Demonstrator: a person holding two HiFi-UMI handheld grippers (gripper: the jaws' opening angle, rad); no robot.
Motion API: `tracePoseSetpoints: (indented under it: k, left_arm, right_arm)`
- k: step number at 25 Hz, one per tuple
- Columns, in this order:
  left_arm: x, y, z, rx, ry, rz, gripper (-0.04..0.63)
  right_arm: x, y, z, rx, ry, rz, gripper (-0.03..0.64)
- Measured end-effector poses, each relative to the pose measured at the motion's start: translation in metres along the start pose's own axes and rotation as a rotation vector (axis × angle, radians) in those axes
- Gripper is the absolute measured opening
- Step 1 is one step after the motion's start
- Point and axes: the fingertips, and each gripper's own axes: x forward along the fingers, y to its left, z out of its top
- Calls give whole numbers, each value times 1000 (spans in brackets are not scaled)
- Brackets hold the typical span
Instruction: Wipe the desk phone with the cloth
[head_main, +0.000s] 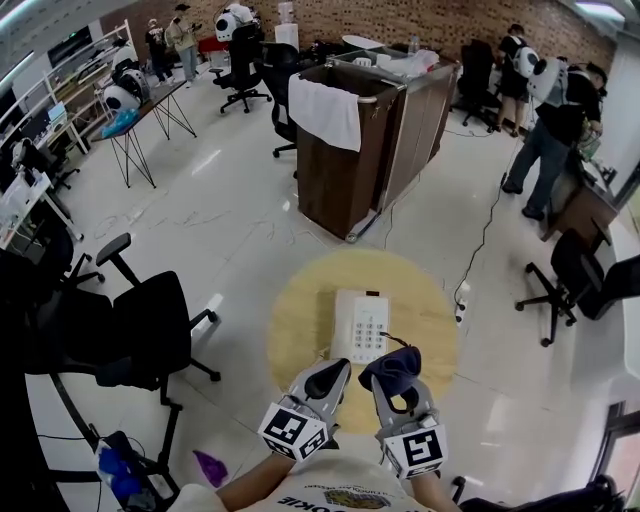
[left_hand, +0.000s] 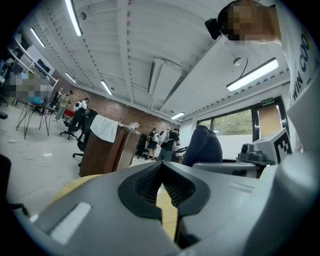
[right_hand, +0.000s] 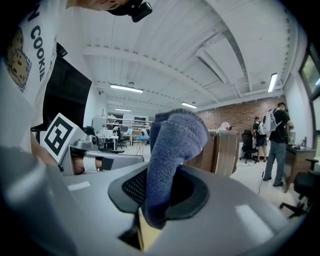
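Cloth (right_hand: 172, 145): fuzzy blue knit, bunched

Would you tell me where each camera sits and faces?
Head view: on the person's head, facing steeply down at the desk phone, table and both grippers; forearms show.
Left gripper view: on the left gripper, facing along its shut fingers across the room; shirt shows.
Right gripper view: on the right gripper, facing along fingers clamping the cloth; shirt shows.
Shared: all three show the cloth.
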Motion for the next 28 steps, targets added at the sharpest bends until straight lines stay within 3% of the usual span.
tracePoseSetpoints:
  k: [13,28]
  left_arm:
    - [24,32,1,4,20,-27,-8]
    - [59,44,-20,-14,44,69,-8]
  right_arm:
    - [41,-3,8,-20,-3,-3,69]
    - [70,-37,-18,5,14,74,68]
